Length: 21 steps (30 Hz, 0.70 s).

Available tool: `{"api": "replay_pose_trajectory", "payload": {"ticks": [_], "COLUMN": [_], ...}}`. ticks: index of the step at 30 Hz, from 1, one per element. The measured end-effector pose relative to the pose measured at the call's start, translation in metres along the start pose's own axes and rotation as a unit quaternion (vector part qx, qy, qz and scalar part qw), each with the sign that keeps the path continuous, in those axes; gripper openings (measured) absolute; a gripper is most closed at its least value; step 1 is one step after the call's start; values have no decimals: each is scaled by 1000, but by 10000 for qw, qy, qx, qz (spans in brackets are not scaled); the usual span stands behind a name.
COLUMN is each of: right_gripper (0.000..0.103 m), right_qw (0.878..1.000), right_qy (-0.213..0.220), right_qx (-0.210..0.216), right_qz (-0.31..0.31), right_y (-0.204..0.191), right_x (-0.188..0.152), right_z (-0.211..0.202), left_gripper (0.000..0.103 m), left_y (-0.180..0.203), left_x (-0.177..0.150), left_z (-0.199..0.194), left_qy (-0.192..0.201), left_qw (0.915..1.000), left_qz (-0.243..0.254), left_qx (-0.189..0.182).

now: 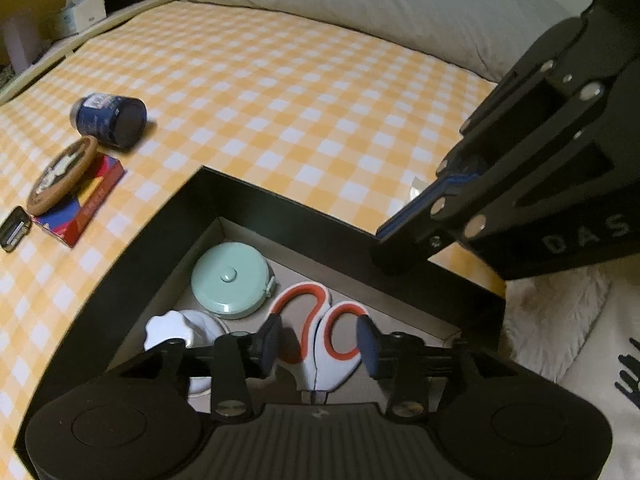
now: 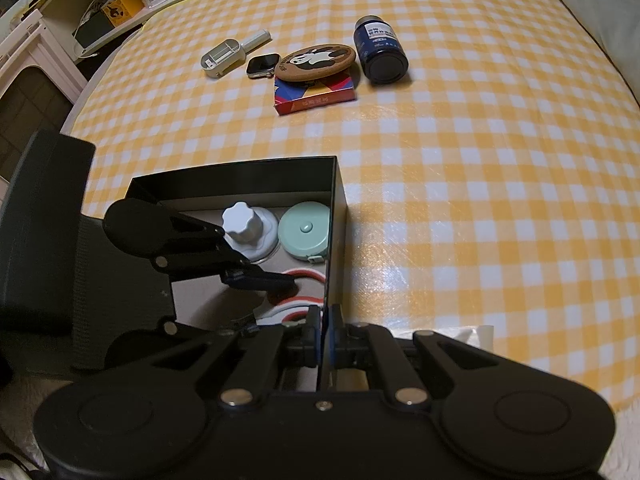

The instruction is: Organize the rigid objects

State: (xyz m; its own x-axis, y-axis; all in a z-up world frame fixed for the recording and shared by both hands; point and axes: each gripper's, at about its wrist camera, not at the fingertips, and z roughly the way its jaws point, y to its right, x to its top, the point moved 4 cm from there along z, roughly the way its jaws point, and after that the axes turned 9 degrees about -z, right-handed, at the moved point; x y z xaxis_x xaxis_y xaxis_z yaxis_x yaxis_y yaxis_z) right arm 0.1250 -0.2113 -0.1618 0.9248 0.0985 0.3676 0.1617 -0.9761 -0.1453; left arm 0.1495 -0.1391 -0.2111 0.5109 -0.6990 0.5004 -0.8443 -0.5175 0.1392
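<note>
Black box (image 2: 338, 200) holding mint tape measure (image 2: 305, 230), white knob (image 2: 244, 224), scissors (image 1: 320, 332), left hand-held gripper (image 1: 320, 346) apart, right hand-held gripper (image 2: 325, 330) clamped on box wall

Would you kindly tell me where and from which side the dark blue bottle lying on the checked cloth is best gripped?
Probably across the middle of the dark blue bottle, coming from above. It lies on its side with its black cap toward the box, so the round body offers two opposite flanks for the jaws; gripping the ends risks slipping.

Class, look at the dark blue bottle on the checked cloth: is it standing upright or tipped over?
Tipped over. The bottle lies on its side on the cloth, dark cap end facing the camera.
</note>
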Motion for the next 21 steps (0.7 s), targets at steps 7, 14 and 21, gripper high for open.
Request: {"api": "replay_pose_trajectory", "payload": {"ticks": [7,14,21], "right_gripper": [4,4,4], "right_qw": [10000,10000,10000], "right_qy": [0,1,-8], "right_qx": [5,1,14], "right_qz": [9,14,41], "right_y": [0,1,1], "right_x": [0,-1,-2], "right_z": [0,1,1], "left_gripper": [74,89,98], "left_y": [0,-7,-39], "left_x": [5,5,16], "left_z": [-27,-50,-77], "left_qy": [245,415,820], "left_qw": [9997,9988,9959], "left_qz": [63,242,-180], "left_qx": [-55,-22,333]}}
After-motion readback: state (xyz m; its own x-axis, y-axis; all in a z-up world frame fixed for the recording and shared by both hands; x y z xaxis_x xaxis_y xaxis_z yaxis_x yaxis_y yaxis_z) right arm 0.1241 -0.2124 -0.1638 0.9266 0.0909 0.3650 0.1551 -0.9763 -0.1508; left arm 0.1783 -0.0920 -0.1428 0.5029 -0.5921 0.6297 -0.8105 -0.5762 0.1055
